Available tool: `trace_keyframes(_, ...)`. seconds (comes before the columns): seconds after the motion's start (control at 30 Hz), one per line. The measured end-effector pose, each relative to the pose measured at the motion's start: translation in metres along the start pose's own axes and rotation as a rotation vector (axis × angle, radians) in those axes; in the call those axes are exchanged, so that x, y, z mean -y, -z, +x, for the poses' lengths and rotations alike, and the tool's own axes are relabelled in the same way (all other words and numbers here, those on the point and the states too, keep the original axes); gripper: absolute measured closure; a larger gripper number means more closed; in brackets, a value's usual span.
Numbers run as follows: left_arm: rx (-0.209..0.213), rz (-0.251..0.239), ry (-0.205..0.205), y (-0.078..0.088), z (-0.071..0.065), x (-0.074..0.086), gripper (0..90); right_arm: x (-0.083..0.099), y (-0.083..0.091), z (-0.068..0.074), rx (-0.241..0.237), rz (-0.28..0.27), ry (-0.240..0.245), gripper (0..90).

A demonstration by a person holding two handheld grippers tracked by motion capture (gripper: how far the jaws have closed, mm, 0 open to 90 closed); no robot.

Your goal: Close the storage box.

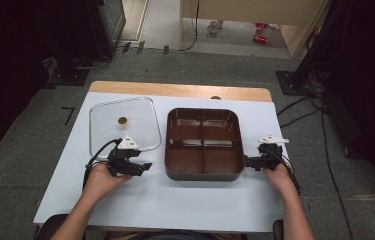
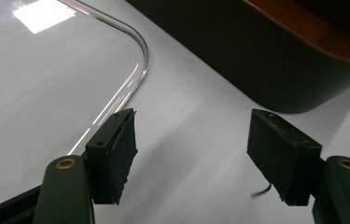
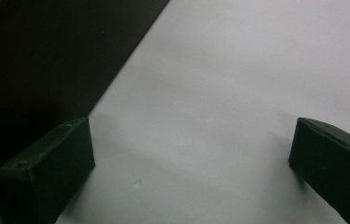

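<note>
Brown four-compartment rectangular pot stands at the middle of the white table surface, and we record it between the two hand-held grippers. We find the left gripper just off the pot's near left corner, pointing toward it and apart from it; in the left gripper view the pot's dark outer wall crosses the upper right beyond the jaws, with bare table between. That gripper's jaws stand apart with nothing between them, its black pads clear of any surface. We note the clear rectangular glass lid with a small round brown knob lying flat on the table to the left of the pot, just beyond the left gripper; its curved rim shows ahead of the left-hand jaw in the left gripper view. The right gripper sits at the pot's near right corner, very close to the wall; we cannot tell whether it touches. In the right gripper view its jaws stand wide apart over bare table, the pot's dark side just beside one jaw.
</note>
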State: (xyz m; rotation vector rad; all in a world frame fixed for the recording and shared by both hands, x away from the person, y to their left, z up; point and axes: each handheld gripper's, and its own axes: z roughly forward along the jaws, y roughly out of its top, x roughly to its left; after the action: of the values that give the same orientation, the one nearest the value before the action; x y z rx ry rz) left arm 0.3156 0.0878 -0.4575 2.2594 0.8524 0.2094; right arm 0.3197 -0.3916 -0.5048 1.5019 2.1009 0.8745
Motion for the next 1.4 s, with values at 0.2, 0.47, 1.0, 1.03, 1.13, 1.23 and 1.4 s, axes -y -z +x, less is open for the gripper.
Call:
trace_keyframes(0.2, 0.004, -0.013, 0.008, 0.005, 0.004, -0.003, 36.4, 0.000, 0.000, 0.000, 0.000, 0.000, 0.000, 0.0)
trace_keyframes(0.47, -0.015, -0.015, 0.020, 0.011, 0.012, -0.004, 38.5, 0.000, 0.000, 0.000, 0.000, 0.000, 0.000, 0.0)
trace_keyframes(1.0, -0.052, -0.025, 0.046, 0.017, 0.037, -0.008, 40.0, 0.000, 0.000, 0.000, 0.000, 0.000, 0.000, 0.0)
trace_keyframes(1.03, -0.054, -0.024, 0.049, 0.017, 0.039, -0.008, 40.1, 0.000, 0.000, 0.000, 0.000, 0.000, 0.000, 0.0)
trace_keyframes(1.13, -0.060, -0.025, 0.049, 0.016, 0.044, -0.010, 40.3, 0.000, 0.000, 0.000, 0.000, 0.000, 0.000, 0.0)
trace_keyframes(1.23, -0.064, -0.028, 0.060, 0.017, 0.053, -0.012, 40.2, 0.000, 0.000, 0.000, 0.000, 0.000, 0.000, 0.0)
trace_keyframes(1.4, -0.078, -0.038, 0.073, 0.019, 0.062, -0.015, 40.1, 0.000, 0.000, 0.000, 0.000, -0.001, -0.001, 0.0)
